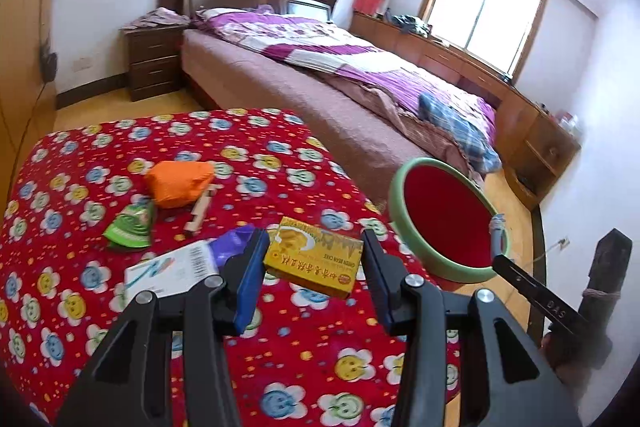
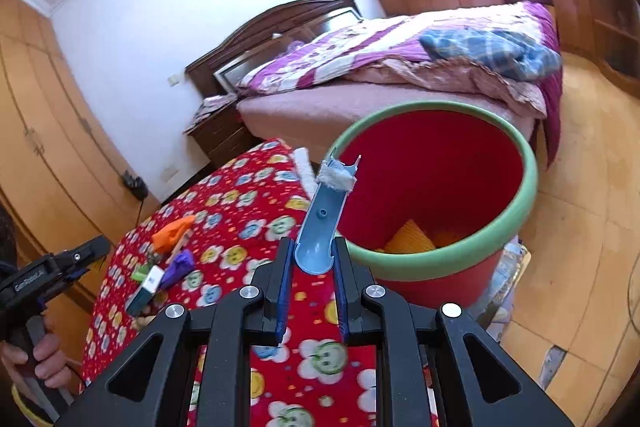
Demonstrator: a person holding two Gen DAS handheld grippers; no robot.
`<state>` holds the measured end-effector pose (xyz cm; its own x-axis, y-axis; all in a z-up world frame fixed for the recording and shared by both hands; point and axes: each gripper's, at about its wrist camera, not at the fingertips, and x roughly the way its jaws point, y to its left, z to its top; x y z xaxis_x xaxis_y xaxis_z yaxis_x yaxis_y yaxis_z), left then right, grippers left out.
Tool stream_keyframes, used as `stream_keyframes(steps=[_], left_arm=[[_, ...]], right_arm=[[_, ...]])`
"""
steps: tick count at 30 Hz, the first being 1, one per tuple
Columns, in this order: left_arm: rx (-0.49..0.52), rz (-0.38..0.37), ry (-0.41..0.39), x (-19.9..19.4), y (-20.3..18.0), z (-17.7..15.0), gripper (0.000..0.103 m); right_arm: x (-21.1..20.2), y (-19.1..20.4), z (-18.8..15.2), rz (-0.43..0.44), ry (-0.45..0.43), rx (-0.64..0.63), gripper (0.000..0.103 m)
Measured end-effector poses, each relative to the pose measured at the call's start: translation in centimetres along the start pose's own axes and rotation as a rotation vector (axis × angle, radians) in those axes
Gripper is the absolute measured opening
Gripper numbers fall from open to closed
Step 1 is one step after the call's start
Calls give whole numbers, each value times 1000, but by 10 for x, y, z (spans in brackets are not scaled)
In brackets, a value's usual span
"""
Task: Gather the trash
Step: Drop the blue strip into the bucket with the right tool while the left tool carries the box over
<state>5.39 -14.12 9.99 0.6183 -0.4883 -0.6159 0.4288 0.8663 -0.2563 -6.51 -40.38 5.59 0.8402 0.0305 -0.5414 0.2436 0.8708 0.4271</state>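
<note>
My left gripper (image 1: pixel 314 247) is open, its fingers either side of a yellow cake box (image 1: pixel 312 257) on the red flowered cloth (image 1: pixel 280 359). An orange wrapper (image 1: pixel 178 183), a green packet (image 1: pixel 130 227), a small wooden piece (image 1: pixel 200 211), a purple wrapper (image 1: pixel 230 243) and a white carton (image 1: pixel 172 269) lie left of the box. My right gripper (image 2: pixel 314 257) is shut on the blue handle (image 2: pixel 320 227) of a red bin with a green rim (image 2: pixel 440 187), held tilted beside the table. The bin (image 1: pixel 444 223) also shows in the left wrist view. Yellow trash (image 2: pixel 412 237) lies inside it.
A bed with a purple quilt (image 1: pixel 360 67) stands beyond the table, with a dark nightstand (image 1: pixel 154 63) at its left. Wooden cabinets (image 1: pixel 460 63) run under the window. A wardrobe (image 2: pixel 36 147) lines the left wall. Wooden floor (image 2: pixel 580 227) lies to the right.
</note>
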Motion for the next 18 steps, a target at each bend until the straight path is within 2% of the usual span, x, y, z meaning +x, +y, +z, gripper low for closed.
stream_keyframes(steps=[14,18], left_arm=[[166,-87,88,66,-77,16,47],[201,-113,109,83,-97,19,47]], right_arm=[[14,-51,28,-133,-31,34,21],[13,-60,31,-132,-42,49,21]])
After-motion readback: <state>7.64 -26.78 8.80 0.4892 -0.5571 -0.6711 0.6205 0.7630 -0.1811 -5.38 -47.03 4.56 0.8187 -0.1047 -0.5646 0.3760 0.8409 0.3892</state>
